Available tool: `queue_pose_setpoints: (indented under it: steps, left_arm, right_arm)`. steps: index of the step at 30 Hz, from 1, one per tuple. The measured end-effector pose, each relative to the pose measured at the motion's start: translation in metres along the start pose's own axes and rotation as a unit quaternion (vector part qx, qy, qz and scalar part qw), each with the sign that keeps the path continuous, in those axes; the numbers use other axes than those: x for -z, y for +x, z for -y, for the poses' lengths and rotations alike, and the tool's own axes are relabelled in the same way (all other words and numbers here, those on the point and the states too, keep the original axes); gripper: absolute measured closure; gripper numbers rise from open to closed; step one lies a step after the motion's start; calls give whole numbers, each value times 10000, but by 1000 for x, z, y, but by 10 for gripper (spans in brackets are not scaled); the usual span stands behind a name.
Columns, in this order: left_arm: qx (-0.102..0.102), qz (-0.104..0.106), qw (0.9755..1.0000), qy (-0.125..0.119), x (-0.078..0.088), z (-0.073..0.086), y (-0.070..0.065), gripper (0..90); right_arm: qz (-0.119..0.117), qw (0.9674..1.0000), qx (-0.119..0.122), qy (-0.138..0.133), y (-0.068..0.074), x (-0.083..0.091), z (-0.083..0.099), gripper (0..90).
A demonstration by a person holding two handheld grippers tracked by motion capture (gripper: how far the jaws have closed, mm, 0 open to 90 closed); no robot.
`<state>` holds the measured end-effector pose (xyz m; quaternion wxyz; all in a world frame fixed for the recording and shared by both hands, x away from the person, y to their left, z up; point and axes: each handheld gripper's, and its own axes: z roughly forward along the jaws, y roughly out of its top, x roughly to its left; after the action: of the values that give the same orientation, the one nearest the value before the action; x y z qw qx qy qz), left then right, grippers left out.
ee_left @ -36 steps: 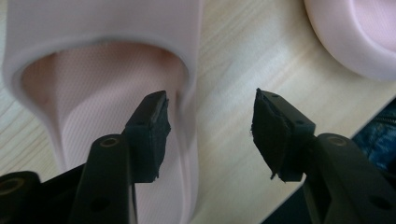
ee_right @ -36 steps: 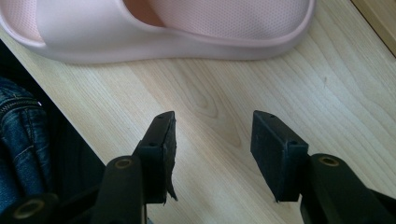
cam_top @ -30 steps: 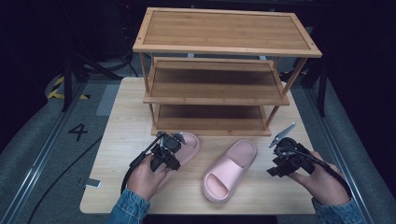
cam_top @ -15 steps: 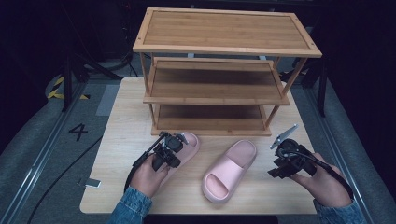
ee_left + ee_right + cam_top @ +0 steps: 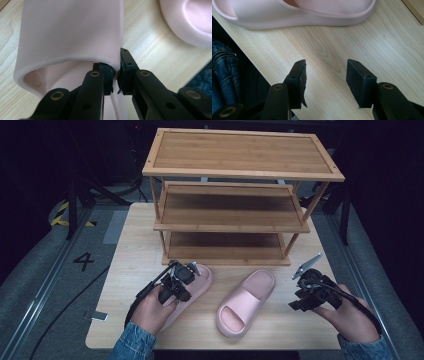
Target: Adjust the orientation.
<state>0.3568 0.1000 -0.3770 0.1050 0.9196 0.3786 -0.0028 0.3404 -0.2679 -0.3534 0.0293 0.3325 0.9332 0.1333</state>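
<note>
The left tongs [image 5: 115,75] are clenched on the strap wall of the left-hand soft pink foam slide sandal [image 5: 192,282]: in the left gripper view one jaw sits inside the strap opening and the other outside, pads pressing the thin pink edge between them. The jaws have just been closing, with that strap edge between them.

This sandal lies near the front left of the pale wooden worktop [image 5: 130,245], just in front of the three-tier bamboo shoe rack [image 5: 240,195]. Its long axis runs slantwise, one end towards the rack's lowest shelf and the other towards the person's left hand [image 5: 152,312]. So the rack lies straight ahead of the grip, and the coming move likely turns on carrying the sandal forward along that axis.

The second pink slide sandal [image 5: 245,302] lies to the right on a matching slant, apart from the first. It sits between the two hands, nearer the right tongs [image 5: 325,80], which hover released over bare wood, nothing between them.

The left hand and gripper cover much of the held sandal in the high view, so whether its sole has left the wood is hard to tell. The rack's lowest shelf is shadowed.
</note>
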Motion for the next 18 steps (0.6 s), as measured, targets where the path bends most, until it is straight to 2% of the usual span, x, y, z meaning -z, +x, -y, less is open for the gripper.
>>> queue_pose_setpoints:
  steps: [3,6,10,18]
  left_arm:
    - [-199,14,9998,69,11,-3,-6,830]
    - [-360,117,9993,66,23,-6,-11,828]
    - [-463,0,9989,72,41,-10,-18,827]
    - [-674,2,9977,5,74,-21,-22,828]
  right_arm:
    - [10,10000,-16,-12,0,2,2,508]
    - [44,10000,-59,-13,-1,3,5,508]
    - [44,9999,-108,-35,-2,5,8,508]
    - [3,10000,-62,37,0,-1,6,509]
